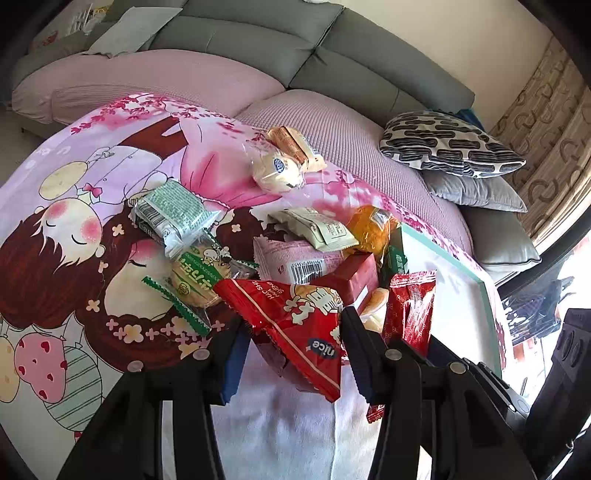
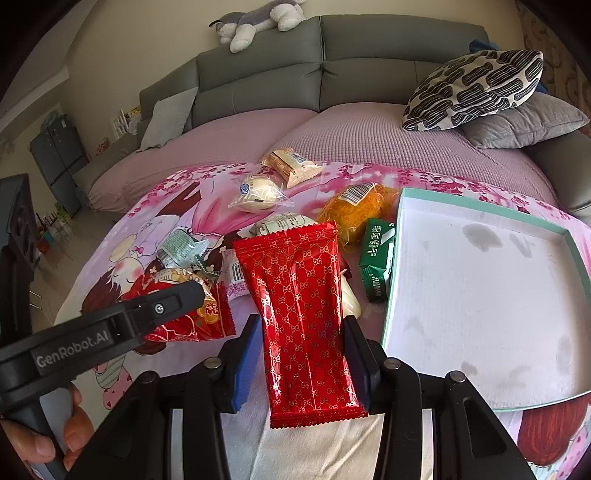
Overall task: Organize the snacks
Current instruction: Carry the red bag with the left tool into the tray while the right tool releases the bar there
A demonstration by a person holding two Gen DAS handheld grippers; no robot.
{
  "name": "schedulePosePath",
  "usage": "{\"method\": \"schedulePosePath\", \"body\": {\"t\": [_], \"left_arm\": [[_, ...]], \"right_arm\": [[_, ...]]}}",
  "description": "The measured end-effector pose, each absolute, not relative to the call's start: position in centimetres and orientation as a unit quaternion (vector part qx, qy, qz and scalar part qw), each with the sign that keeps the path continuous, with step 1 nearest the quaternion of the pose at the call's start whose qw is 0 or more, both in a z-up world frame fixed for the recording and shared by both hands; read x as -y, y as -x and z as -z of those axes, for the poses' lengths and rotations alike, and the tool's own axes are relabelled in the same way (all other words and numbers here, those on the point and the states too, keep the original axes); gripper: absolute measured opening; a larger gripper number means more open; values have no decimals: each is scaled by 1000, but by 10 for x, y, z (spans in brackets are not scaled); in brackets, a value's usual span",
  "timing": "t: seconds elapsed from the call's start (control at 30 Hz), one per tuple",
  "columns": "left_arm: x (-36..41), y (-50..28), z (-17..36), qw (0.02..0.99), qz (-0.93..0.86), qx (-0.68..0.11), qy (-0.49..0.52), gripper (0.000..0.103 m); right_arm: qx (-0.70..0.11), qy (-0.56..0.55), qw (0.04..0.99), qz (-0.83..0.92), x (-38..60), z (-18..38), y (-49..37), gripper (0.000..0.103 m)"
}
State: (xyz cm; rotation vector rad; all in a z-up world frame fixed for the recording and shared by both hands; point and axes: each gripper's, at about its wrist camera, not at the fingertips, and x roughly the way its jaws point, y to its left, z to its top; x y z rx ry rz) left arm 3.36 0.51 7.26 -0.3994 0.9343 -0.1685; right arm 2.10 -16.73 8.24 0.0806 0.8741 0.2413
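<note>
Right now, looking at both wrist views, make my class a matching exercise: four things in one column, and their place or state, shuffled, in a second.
Things:
1. red patterned packet
2. red "nice" packet
3. teal-rimmed tray
4. green packet

Places or states:
A. holds no snacks
B. between the left gripper's fingers
C. lying against the tray's left edge
D. between the right gripper's fingers

Pairs: 1-D, 2-B, 3-A, 4-C

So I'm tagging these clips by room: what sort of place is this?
Most likely a home living room: a grey sofa with throw pillows, a plush dog on its backrest, and a cartoon-print blanket under the snacks.
</note>
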Motion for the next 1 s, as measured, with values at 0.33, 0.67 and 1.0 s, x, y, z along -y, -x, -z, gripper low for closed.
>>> {"method": "schedulePosePath", "body": {"t": [0.33,0.67,1.0], "left_arm": [[2,-33,-83,878,92,-431,186,51],[52,-48,-110,883,153,-419,146,51],[138,-60,-136,878,246,-399,96,51]], "right_arm": [[-414,-53,902,-109,179,-87,-21,47],[-390,-95,916,3,261,-100,-19,47],[-348,-155,909,169,372,-101,-4,46]]}}
